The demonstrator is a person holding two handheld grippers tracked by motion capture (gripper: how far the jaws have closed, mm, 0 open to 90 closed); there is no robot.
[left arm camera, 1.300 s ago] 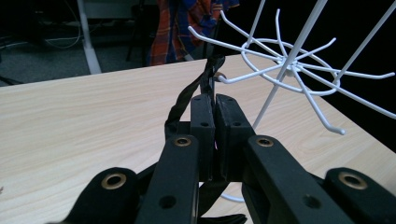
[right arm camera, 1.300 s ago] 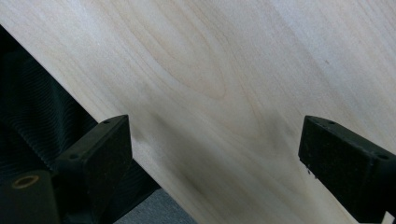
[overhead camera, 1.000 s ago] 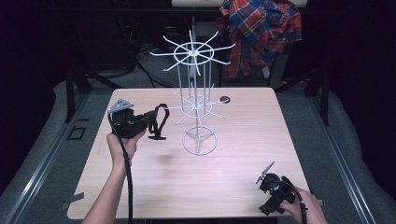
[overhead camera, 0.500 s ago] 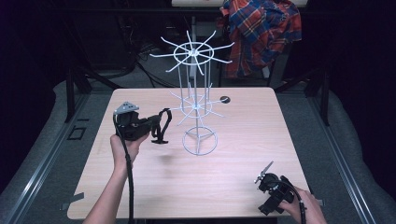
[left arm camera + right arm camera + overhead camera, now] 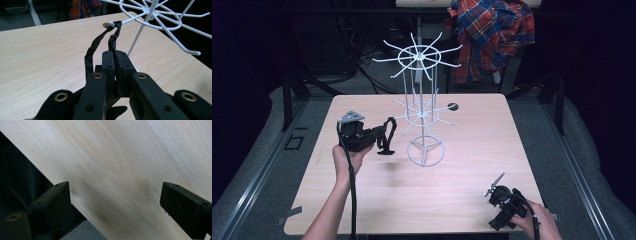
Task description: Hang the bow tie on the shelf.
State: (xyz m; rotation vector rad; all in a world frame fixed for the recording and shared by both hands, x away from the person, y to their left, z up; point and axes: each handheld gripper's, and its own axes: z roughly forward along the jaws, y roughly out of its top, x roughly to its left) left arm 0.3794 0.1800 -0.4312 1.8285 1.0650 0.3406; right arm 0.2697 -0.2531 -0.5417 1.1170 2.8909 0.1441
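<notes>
We see a black strap [image 5: 93, 47], flat and matte like woven webbing, folded into a loop. The left gripper [image 5: 115, 65] has its jaws pressed together on the lower part of this loop. The strap's long axis runs away from the jaws, toward about 12 o'clock in the left gripper view, and its far end touches the rounded tip of one arm of the white wire rack [image 5: 421, 107]. The rack is made of thin, smooth wire: a ring base, a straight post and two wheels of spokes. In the high view the left hand [image 5: 346, 157] holds its gripper nearly level above the pale wooden table [image 5: 377, 200], pointing toward 3 o'clock, at the rack. The right gripper [image 5: 493, 184] rests low at the table's 5 o'clock corner, jaws wide apart and holding nothing.
</notes>
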